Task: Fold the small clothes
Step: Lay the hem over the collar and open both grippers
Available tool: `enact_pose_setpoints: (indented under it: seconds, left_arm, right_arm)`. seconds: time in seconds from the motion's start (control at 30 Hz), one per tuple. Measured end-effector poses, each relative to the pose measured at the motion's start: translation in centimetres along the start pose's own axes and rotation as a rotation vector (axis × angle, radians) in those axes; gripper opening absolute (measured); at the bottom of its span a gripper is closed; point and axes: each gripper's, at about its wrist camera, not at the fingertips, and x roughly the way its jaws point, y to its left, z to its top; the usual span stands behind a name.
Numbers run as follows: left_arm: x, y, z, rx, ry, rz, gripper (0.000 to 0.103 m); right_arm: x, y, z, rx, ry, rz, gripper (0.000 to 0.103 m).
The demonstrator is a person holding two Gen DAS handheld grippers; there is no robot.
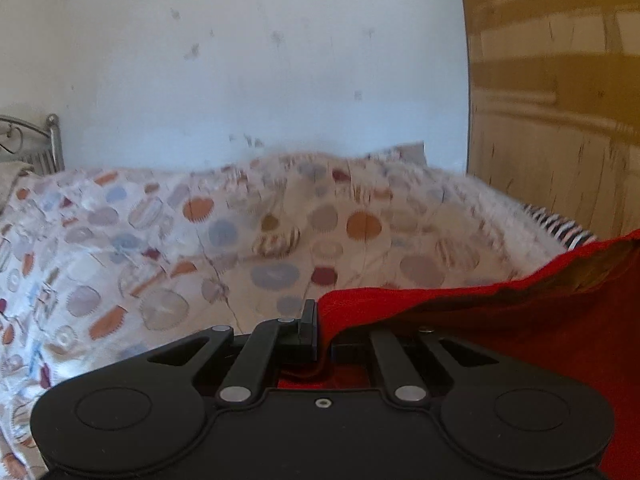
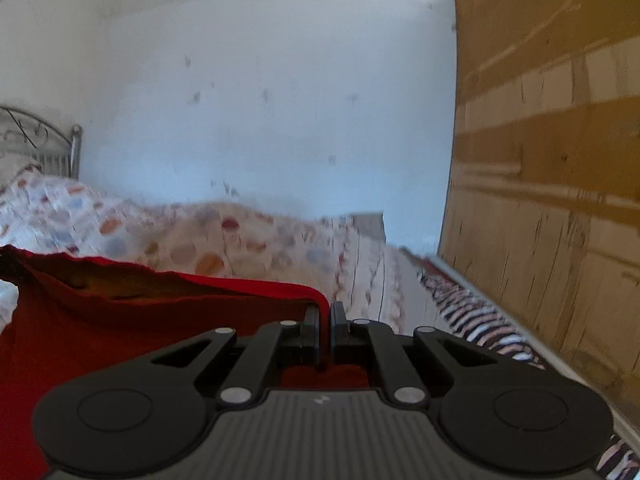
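Observation:
A red garment [image 1: 520, 320] hangs stretched between my two grippers above the bed. In the left wrist view my left gripper [image 1: 322, 320] is shut on its left corner, and the cloth runs off to the right and drapes over the right finger. In the right wrist view my right gripper [image 2: 325, 320] is shut on the other corner of the red garment [image 2: 140, 320], which spreads to the left. The garment's upper edge sags open and shows its inner side.
The bed is covered by a white bedspread [image 1: 200, 232] with coloured round patterns. A metal headboard [image 1: 36, 144] stands at far left. A white wall is behind. A wooden wardrobe [image 2: 540, 160] stands at right, with a striped rug [image 2: 480, 320] beside it.

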Motion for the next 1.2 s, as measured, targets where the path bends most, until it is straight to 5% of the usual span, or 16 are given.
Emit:
enact_pose_setpoints:
  seconds: [0.53, 0.7, 0.8, 0.87, 1.2]
  left_arm:
    - [8.4, -0.4, -2.9, -0.056, 0.182, 0.016, 0.014]
    - [8.6, -0.5, -3.0, -0.054, 0.188, 0.008, 0.017]
    - [8.6, 0.0, -2.8, -0.079, 0.201, 0.007, 0.039]
    - [8.4, 0.7, -2.6, -0.120, 0.195, 0.028, 0.079]
    - [7.0, 3.2, -2.2, -0.221, 0.166, 0.030, 0.102]
  right_arm:
    - [7.4, 0.0, -4.0, 0.037, 0.176, -0.032, 0.008]
    - [7.5, -0.2, -4.3, 0.051, 0.182, -0.036, 0.038]
    - [7.3, -0.4, -4.3, 0.062, 0.180, -0.049, 0.056]
    - [7.3, -0.5, -4.4, 0.067, 0.180, -0.051, 0.062]
    - [6.9, -0.2, -4.6, 0.057, 0.161, -0.058, 0.103]
